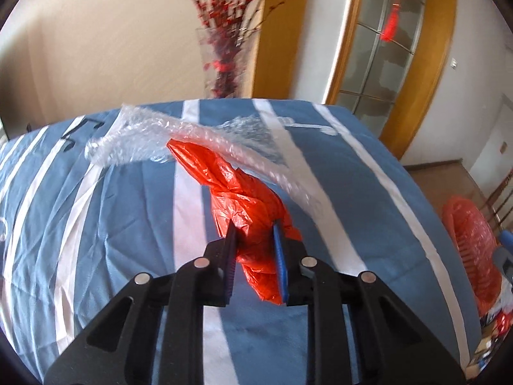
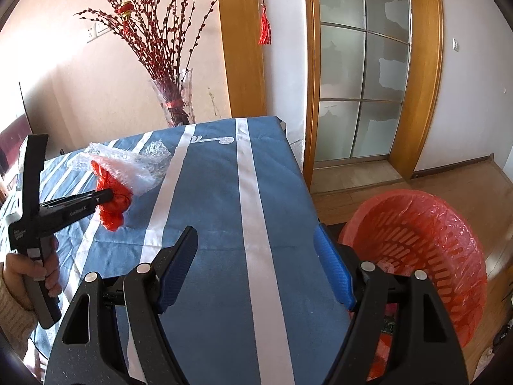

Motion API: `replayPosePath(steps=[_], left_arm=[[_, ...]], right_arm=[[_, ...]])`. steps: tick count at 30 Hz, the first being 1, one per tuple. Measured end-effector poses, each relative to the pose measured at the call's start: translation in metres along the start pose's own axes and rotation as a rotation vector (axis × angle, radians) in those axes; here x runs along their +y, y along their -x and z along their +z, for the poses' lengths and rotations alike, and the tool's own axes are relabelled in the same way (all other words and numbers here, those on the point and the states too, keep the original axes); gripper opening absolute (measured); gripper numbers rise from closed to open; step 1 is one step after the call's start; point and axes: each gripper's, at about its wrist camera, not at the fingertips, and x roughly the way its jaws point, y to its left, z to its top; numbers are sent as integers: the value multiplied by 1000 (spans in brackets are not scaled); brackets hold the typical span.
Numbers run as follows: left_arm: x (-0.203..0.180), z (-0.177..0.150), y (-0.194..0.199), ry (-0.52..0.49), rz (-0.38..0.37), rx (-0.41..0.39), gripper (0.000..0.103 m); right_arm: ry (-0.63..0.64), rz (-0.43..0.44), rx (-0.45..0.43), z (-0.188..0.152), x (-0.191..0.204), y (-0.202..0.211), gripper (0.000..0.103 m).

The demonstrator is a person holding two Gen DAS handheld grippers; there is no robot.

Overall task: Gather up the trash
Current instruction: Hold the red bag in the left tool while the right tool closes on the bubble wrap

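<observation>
A crumpled red plastic bag (image 1: 243,199) lies on the blue-and-white striped tablecloth (image 1: 112,224). My left gripper (image 1: 255,226) is shut on the bag's near end, with both pads pressed into the plastic. A sheet of clear bubble wrap (image 1: 192,138) drapes over the bag's far end. The right wrist view shows the same red plastic bag (image 2: 112,205), the bubble wrap (image 2: 141,166) and the left gripper (image 2: 107,196) at the left, held by a hand (image 2: 29,272). My right gripper (image 2: 256,234) hangs open over bare cloth near the table's right edge, with nothing between its fingers.
A red slatted bin (image 2: 416,237) lined with red plastic stands on the wooden floor just right of the table; this bin (image 1: 471,240) also shows at the right edge of the left wrist view. A glass vase (image 2: 176,102) of red branches stands behind the table's far edge.
</observation>
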Motion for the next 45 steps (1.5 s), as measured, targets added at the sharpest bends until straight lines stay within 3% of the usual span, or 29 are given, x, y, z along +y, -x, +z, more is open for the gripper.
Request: replayPosePath(steps=[11, 24, 31, 34, 45], left_arm=[[-20, -39, 70, -100, -80, -70, 22], [68, -38, 110, 19, 60, -127, 22], [113, -33, 109, 75, 118, -137, 22], [127, -30, 107, 88, 134, -144, 22], [139, -27, 95, 95, 140, -136, 22]], right_arm=[[15, 47, -19, 4, 23, 6, 74], [96, 181, -43, 32, 115, -24, 74], [146, 177, -9, 43, 157, -66, 74], [142, 181, 45, 46, 169, -92, 74], [192, 137, 187, 28, 192, -147, 74]])
